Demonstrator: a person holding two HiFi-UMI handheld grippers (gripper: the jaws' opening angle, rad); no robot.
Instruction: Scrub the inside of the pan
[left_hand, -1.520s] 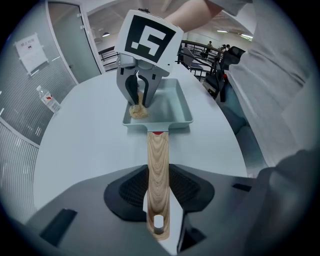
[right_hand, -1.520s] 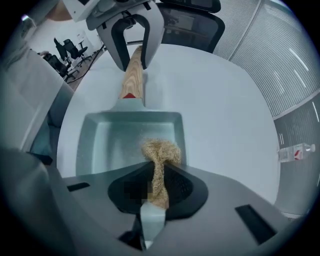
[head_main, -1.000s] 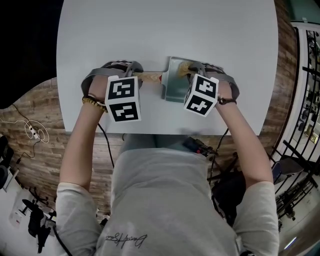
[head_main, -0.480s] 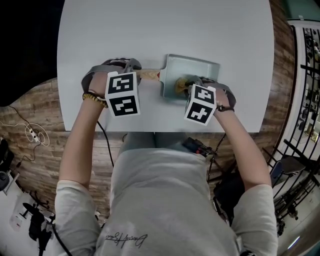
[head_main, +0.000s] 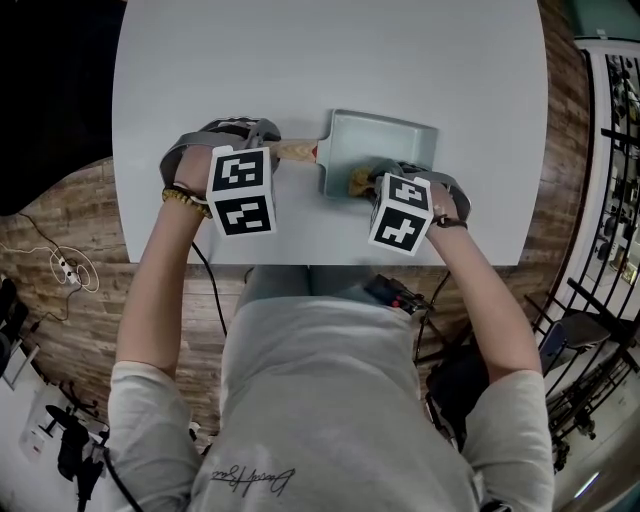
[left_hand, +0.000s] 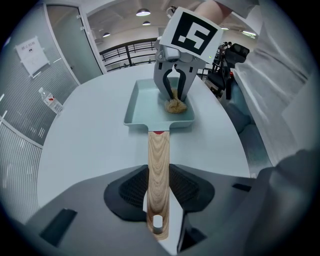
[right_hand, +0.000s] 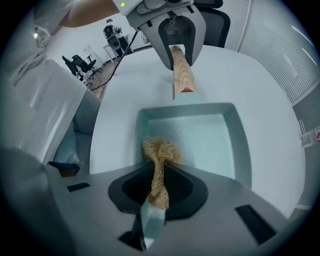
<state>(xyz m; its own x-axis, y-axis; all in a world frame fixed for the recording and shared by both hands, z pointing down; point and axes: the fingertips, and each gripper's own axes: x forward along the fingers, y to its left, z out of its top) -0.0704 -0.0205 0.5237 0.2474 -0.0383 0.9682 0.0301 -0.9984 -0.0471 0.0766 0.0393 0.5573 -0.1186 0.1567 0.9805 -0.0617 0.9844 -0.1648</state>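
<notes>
Right gripper (right_hand: 159, 186): jaws closed on a tan fibrous scrub wad (right_hand: 159, 152); the loose knot of fibre hangs past the tips and presses on the pan floor.

Pan (right_hand: 200, 132): pale teal, rectangular, shallow-walled, lying flat at centre of the head view. The wad sits at the floor's lower-left corner in that view, against the wall nearest the person, close to the handle side.

Wooden handle (left_hand: 159, 160): points to frame left in the head view. A red collar marks the pan joint and a hanging hole the free end.

Left gripper (left_hand: 159, 202): jaws clamped on the handle near its free end, steadying the pan.

Table (head_main: 300, 60): plain pale grey top, nothing else on it.

Progress: judged mid-scrub. The floor looks evenly speckled with no visible residue, so the area already covered cannot be told. The right-hand stretch of the floor lies away from the wad.

Change from a second ago: the wad stood at the pan's upper-left corner, beside the handle joint, and has travelled down-frame to the near wall. The handle grip is unaltered.
</notes>
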